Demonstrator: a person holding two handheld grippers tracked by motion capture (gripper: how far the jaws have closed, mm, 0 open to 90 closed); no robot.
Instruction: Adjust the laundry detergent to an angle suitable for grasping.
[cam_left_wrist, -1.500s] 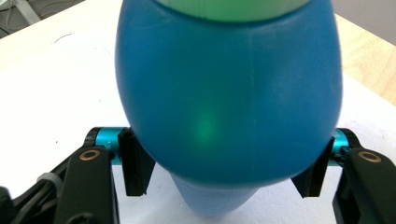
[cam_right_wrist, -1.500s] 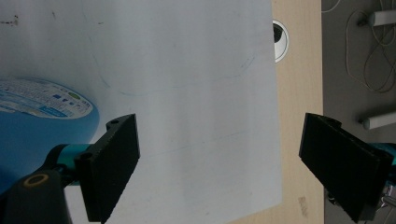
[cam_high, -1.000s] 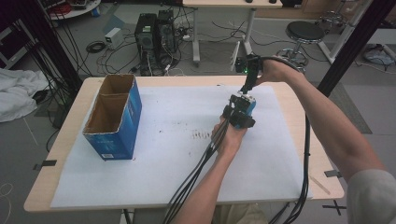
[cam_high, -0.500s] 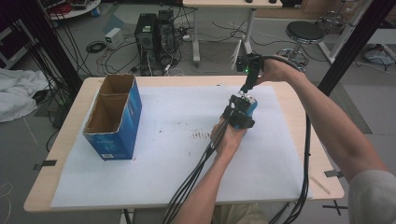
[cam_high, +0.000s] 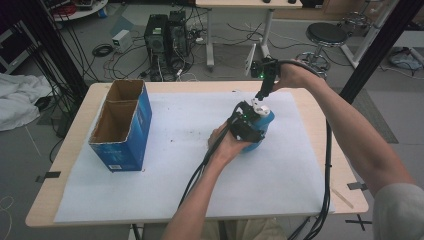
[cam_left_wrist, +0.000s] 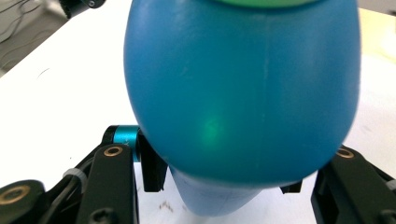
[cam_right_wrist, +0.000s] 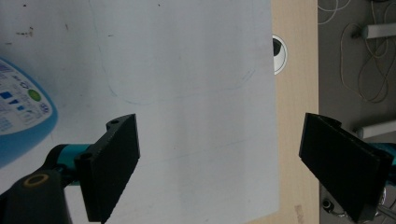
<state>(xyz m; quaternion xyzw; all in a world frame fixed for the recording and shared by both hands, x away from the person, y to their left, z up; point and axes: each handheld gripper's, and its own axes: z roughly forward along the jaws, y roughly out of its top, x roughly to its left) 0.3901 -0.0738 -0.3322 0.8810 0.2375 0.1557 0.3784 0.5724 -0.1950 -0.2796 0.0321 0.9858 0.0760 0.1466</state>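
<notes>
A blue bottle (cam_high: 261, 126) with a white cap (cam_high: 260, 108) stands over the middle of the white sheet (cam_high: 175, 165). My left gripper (cam_high: 248, 127) is shut on its body from the near left side. In the left gripper view the blue bottle (cam_left_wrist: 243, 93) bulges between the jaws of the left gripper (cam_left_wrist: 224, 175). My right gripper (cam_high: 261, 95) hangs point-down just above the cap, apart from it. In the right gripper view the right gripper (cam_right_wrist: 219, 158) is open wide with bare sheet between its pads, and the bottle's label (cam_right_wrist: 18, 112) sits at the left edge.
An open blue cardboard box (cam_high: 122, 125) with two compartments stands on the table's left side. A cable hole (cam_right_wrist: 279, 54) is in the wooden tabletop beyond the sheet's edge. Cables trail from both grippers toward the near edge.
My left hand has shifted slightly and raised the bottle a little. The right gripper has stayed where it was.
</notes>
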